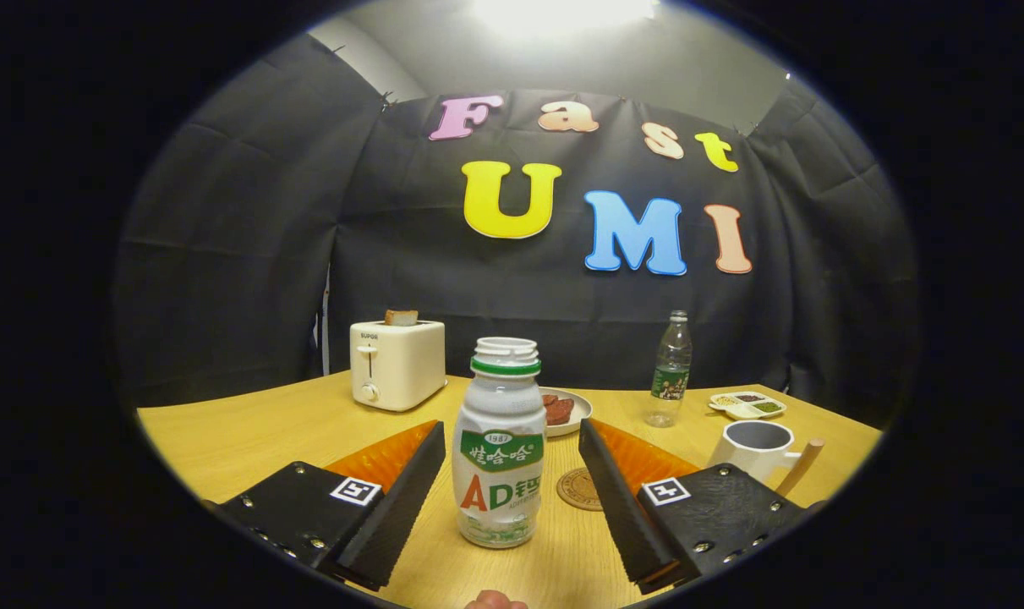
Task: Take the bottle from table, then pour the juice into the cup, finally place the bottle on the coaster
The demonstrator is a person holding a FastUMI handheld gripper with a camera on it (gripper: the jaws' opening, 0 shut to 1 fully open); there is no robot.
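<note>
Gripper (512,474): fingers spread wide, straddling the bottle (499,448), a gap of table showing on each side; neither finger touches it. Bottle upright on the wooden table (249,440), uncapped, white body with green neck ring and printed label, standing between the fingers.

From the bottle outward:
- 3 o'clock, just beside it: round cork-brown coaster (581,489), partly hidden behind the right finger.
- 1 o'clock, close behind: plate (572,414) with dark reddish slices.
- 2 o'clock, further back: clear water bottle (670,372), green label, upright.
- 3 o'clock, beyond the right finger: white cup (757,447) with a wooden handle, open top, contents not discernible.
- Behind the cup: small divided dish (748,404) with bits of food.
- 10 o'clock, back of table: cream toaster (396,364), bread slice poking from the slot.

A fingertip (495,600) shows under the bottle, nearest the camera.
</note>
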